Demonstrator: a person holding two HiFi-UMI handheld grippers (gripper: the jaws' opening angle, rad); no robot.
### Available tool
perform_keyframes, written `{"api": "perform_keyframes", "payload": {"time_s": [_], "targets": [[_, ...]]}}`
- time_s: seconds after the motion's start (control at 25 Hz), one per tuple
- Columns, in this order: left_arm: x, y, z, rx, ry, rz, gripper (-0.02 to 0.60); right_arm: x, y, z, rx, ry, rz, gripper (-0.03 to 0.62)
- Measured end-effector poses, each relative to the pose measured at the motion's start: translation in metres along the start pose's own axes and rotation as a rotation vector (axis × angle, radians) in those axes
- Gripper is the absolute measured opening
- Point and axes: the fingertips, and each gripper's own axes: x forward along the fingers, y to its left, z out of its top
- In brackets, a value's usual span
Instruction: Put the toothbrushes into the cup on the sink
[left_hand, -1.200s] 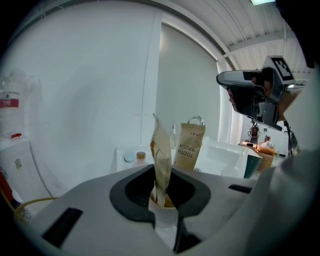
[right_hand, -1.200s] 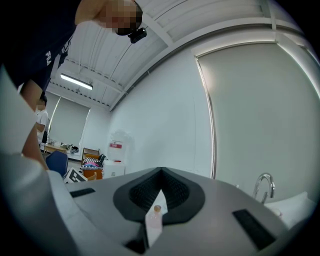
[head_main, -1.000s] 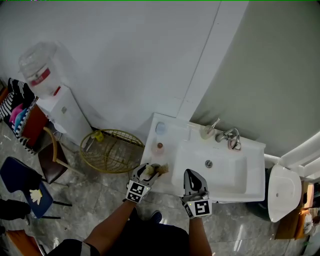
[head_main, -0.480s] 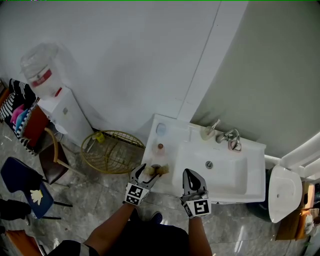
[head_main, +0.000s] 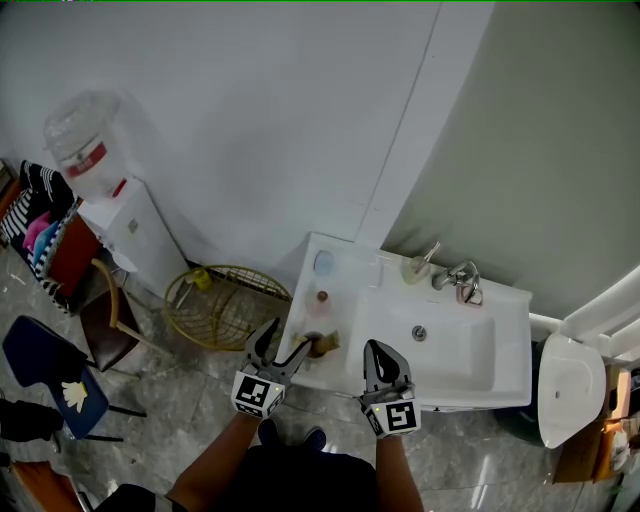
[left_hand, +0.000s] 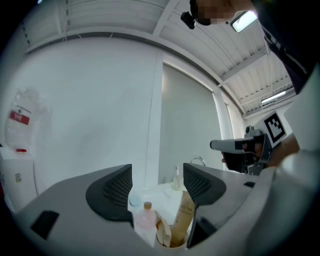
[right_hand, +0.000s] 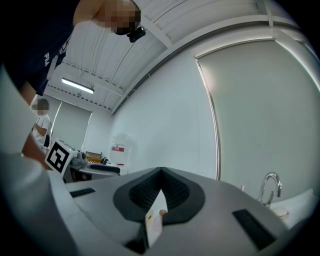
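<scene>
A tan cup (head_main: 320, 346) stands on the sink's (head_main: 512, 300) near left corner, with kraft toothbrush boxes (left_hand: 185, 212) upright in it. My left gripper (head_main: 288, 337) hovers just above and left of the cup (left_hand: 170, 243). Its jaws have just been opening and now stand wide with nothing between them; in the left gripper view (left_hand: 157, 186) the cup shows low between the pads. My right gripper (head_main: 378, 351) hangs over the sink's front rim, level and still. It is shut (right_hand: 160, 192) on a thin flat toothbrush pack (right_hand: 155, 221), seen edge-on.
A small pink bottle (head_main: 321, 297) and a pale blue dish (head_main: 323, 262) sit behind the cup. A soap pump (head_main: 415, 262) and the tap (head_main: 460, 272) stand at the back. A wire basket (head_main: 225, 300), water dispenser (head_main: 110, 200) and chair (head_main: 50, 370) are on the left, a toilet (head_main: 565, 385) on the right.
My left gripper has let go at the cup, opened wide and risen, drawing back to the left. The right gripper has not moved.
</scene>
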Motion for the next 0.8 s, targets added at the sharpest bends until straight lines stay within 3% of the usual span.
{"api": "perform_keyframes", "payload": {"time_s": [0.2,0.44,0.64,0.72,0.8], "targets": [[-0.015,0.012,0.037,0.033,-0.079,0.038,0.299,0.000,0.005,0.003,-0.005,-0.009,0.008,0.026],[-0.022,0.023,0.045,0.052,-0.088,0.062,0.288,0.006,0.006,0.008,-0.002,-0.017,0.011,0.026],[-0.019,0.029,0.052,0.081,-0.108,0.080,0.140,0.013,0.001,0.013,-0.012,-0.033,0.009,0.026],[-0.017,0.034,0.055,0.079,-0.110,0.100,0.054,0.016,-0.003,0.014,-0.012,-0.037,0.005,0.026],[-0.016,0.035,0.058,0.074,-0.109,0.110,0.035,0.016,-0.005,0.015,-0.005,-0.038,-0.002,0.026]]}}
